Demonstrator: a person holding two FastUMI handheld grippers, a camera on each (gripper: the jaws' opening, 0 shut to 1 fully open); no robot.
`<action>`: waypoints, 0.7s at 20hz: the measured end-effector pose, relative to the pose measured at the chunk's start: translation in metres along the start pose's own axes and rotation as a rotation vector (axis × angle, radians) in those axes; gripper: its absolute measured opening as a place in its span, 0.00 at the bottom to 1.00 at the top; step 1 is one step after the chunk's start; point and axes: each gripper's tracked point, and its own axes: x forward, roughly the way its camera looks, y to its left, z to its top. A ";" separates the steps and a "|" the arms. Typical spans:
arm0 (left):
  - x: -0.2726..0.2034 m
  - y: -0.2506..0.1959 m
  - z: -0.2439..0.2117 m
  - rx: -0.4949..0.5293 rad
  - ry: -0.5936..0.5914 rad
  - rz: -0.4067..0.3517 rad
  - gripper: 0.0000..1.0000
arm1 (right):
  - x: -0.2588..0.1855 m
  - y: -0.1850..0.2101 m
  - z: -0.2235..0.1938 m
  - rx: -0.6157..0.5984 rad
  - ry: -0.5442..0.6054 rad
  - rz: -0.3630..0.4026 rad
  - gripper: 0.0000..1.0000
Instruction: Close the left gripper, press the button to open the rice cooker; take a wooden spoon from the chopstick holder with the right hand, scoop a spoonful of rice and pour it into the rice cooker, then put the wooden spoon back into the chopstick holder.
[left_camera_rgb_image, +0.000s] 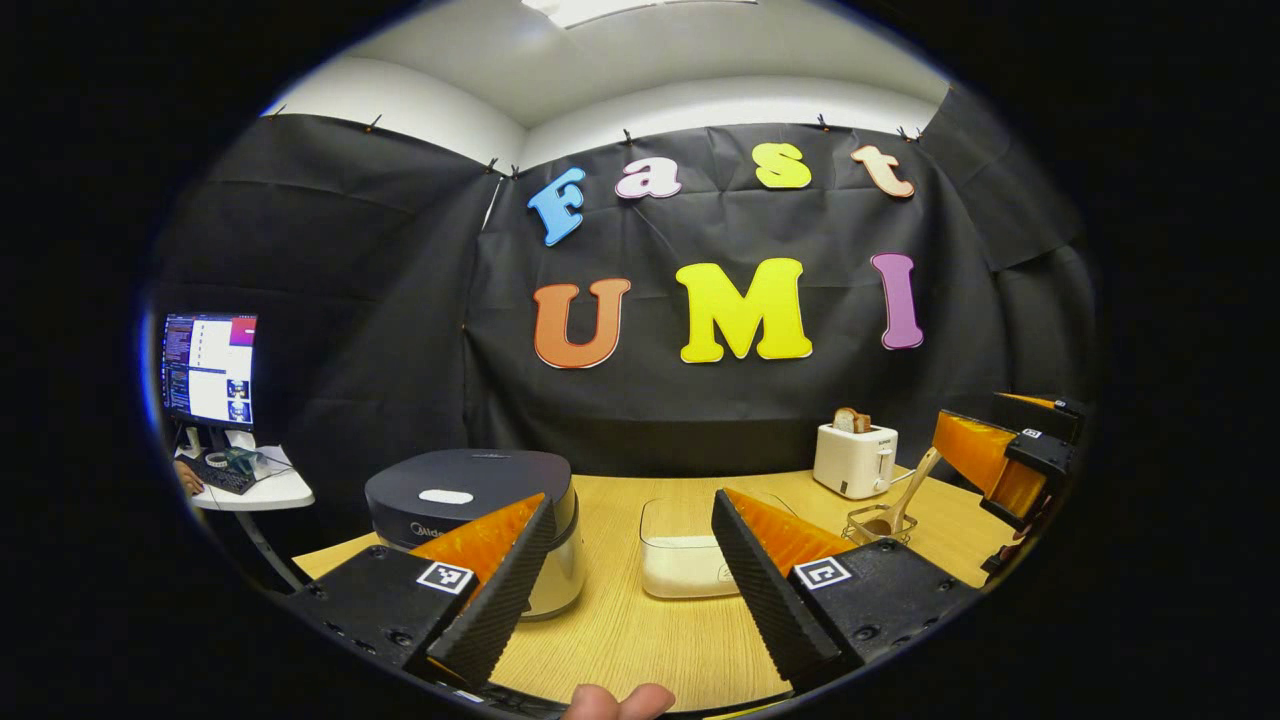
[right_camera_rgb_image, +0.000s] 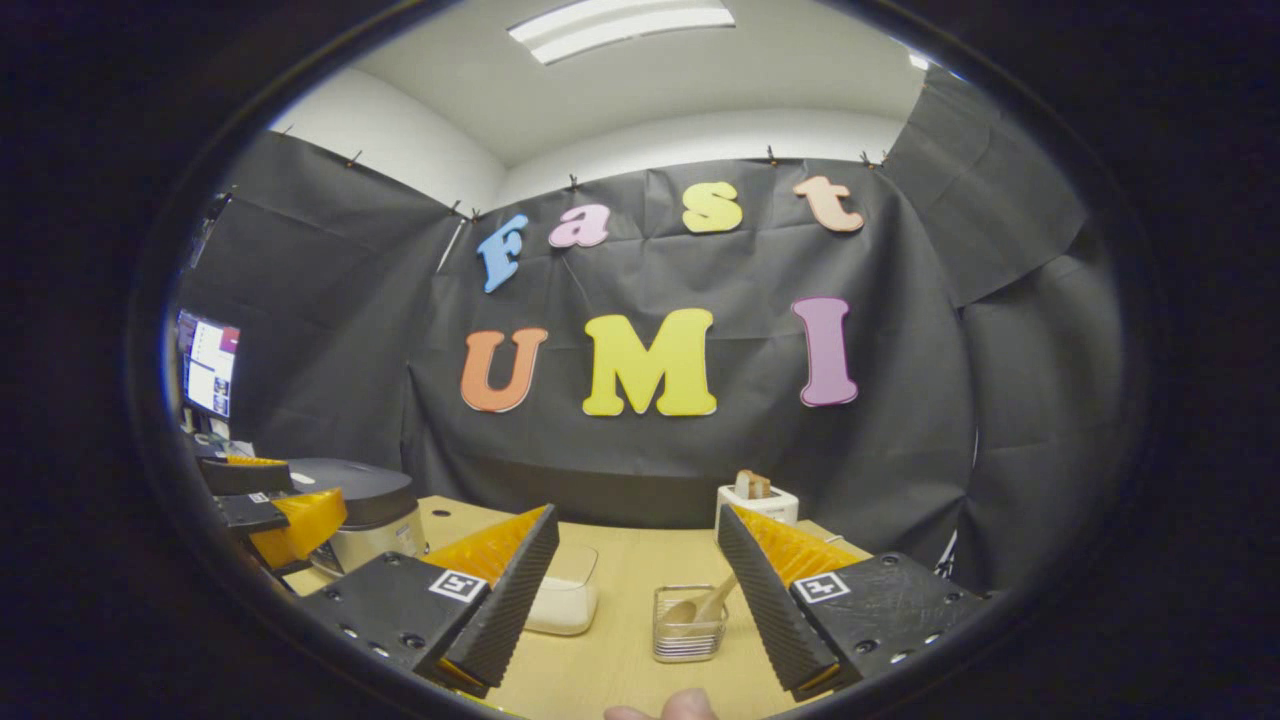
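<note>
Both tools hover over the counter, and nothing is in hand yet. The left tool has its fingers spread wide apart, so it has not closed for the button press. The right tool is just as wide, gripping nothing.

The rice cooker sits at the counter's left end with its lid down. The pale oval on the dark lid looks like the button — a firm, springy target, I'd judge, best met with the fingers closed into one blunt tip. The cooker looks heavy enough to stay put under a push.

Over to the right, the wooden spoon leans in the wire chopstick holder, bowl down and handle tilted up. It should be light, stiff and fairly grippy. I'd take it high on the handle, clear of the wire rim. The holder looks light and could tip or drag along if the spoon catches.

Between the two stands the clear rice tub with white rice in the bottom — loose grains, easy to spill from a tilted spoon.

The count: one cooker, one spoon, one holder, one tub, one toaster at the back, two tools.
</note>
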 end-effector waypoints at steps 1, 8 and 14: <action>0.001 0.001 -0.001 0.001 0.002 0.009 1.00 | 0.001 -0.001 -0.002 0.004 0.002 0.003 0.95; 0.002 0.006 -0.004 -0.006 0.025 0.082 1.00 | 0.022 0.004 -0.017 0.043 0.059 0.081 0.96; 0.002 0.052 0.004 -0.016 0.050 0.190 1.00 | 0.023 -0.003 -0.023 0.029 0.056 0.137 0.96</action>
